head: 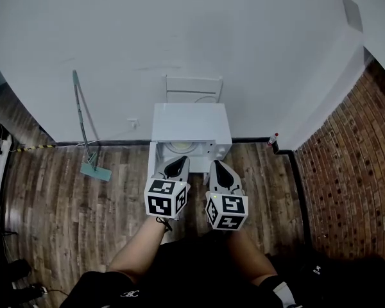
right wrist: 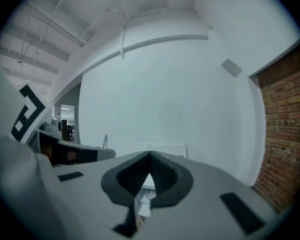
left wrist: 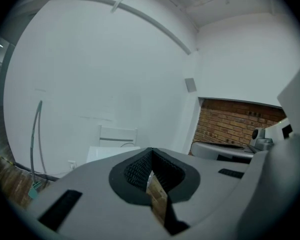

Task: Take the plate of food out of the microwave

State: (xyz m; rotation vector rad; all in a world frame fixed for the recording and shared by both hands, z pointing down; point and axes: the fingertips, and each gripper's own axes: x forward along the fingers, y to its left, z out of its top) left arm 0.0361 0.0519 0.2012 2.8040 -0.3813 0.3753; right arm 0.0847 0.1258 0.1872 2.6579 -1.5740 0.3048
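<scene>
White wall (head: 179,31), wood floor (head: 64,197) | microwave (head: 191,122) open, plate (head: 179,147) inside | our left gripper (head: 175,167) and right gripper (head: 219,169): fingers pressed together, empty | risk: we shove plate unless fingers spread.

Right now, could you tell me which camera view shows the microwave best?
The head view: the white microwave shows from above, its front open with a pale round shape inside. The left gripper view catches only a piece of its top over the jaws; the right gripper view shows just white slivers between its jaws.
</scene>
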